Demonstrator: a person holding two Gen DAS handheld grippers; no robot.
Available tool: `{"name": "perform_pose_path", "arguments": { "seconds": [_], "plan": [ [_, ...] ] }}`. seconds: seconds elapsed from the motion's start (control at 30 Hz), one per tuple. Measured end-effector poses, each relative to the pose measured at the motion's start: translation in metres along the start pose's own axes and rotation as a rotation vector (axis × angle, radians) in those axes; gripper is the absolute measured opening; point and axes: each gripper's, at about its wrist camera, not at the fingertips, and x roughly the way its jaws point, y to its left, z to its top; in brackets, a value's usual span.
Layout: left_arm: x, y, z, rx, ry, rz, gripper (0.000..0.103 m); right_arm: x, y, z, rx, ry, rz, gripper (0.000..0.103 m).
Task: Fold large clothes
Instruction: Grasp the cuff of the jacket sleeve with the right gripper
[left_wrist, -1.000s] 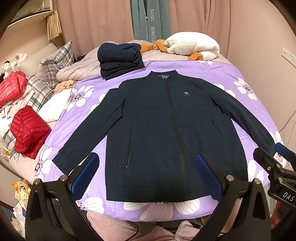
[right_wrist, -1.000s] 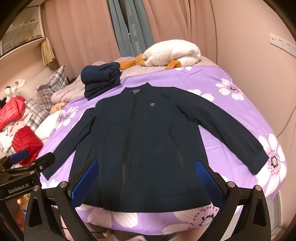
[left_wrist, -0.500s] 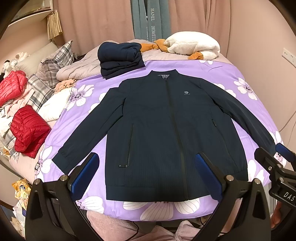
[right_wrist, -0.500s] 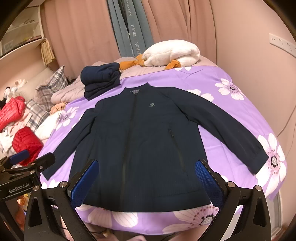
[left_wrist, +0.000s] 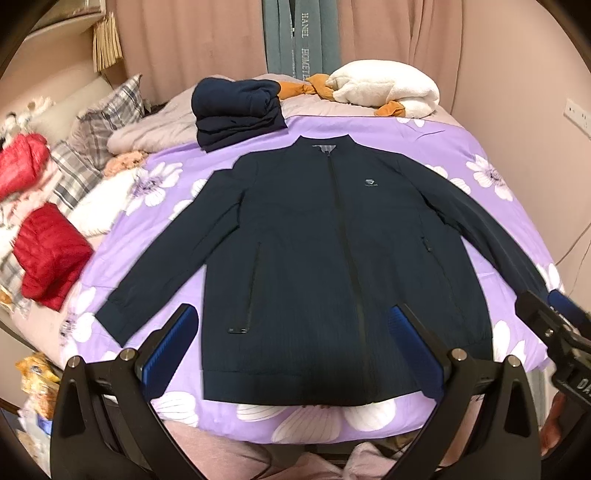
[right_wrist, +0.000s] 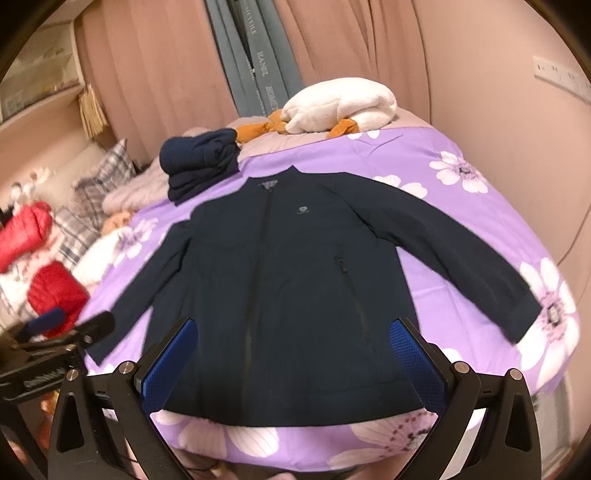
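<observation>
— Where was the navy zip jacket (left_wrist: 332, 266)?
— It lay flat and front-up on the purple flowered bedspread (left_wrist: 424, 136), both sleeves spread out, the collar near a folded navy pile (left_wrist: 236, 107).
— And the fingers?
— The left gripper (left_wrist: 291, 350) and the right gripper (right_wrist: 291, 362) were both spread wide above the hem, holding nothing.
</observation>
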Motion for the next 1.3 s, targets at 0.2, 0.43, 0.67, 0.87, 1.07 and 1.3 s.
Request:
{"name": "perform_pose_path", "arguments": {
  "seconds": [0.2,0.43,0.67,0.87,1.07,1.3],
  "plan": [
    [0.026,0.009,-0.004,-0.097,-0.008,-0.241,0.103,0.003,-0.042,-0.011,0.167,-0.111,0.239,0.103],
    [0.049,0.009,-0.005,-0.167,-0.088,-0.549,0.103,0.004,-0.124,-0.028,0.318,-0.186,0.031,0.103],
    [0.083,-0.012,0.003,-0.136,0.019,-0.621,0.103,0.008,-0.231,-0.071,0.623,-0.235,-0.119,0.103],
    [0.102,-0.025,0.008,-0.128,0.063,-0.602,0.103,0.029,-0.268,-0.080,0.651,-0.204,-0.291,0.103],
    [0.117,-0.037,0.009,-0.093,0.102,-0.588,0.103,0.048,-0.300,-0.077,0.680,-0.202,-0.297,0.103],
    [0.125,-0.047,0.015,-0.070,0.114,-0.589,0.103,0.058,-0.316,-0.065,0.661,-0.281,-0.308,0.098]
  ]
}}
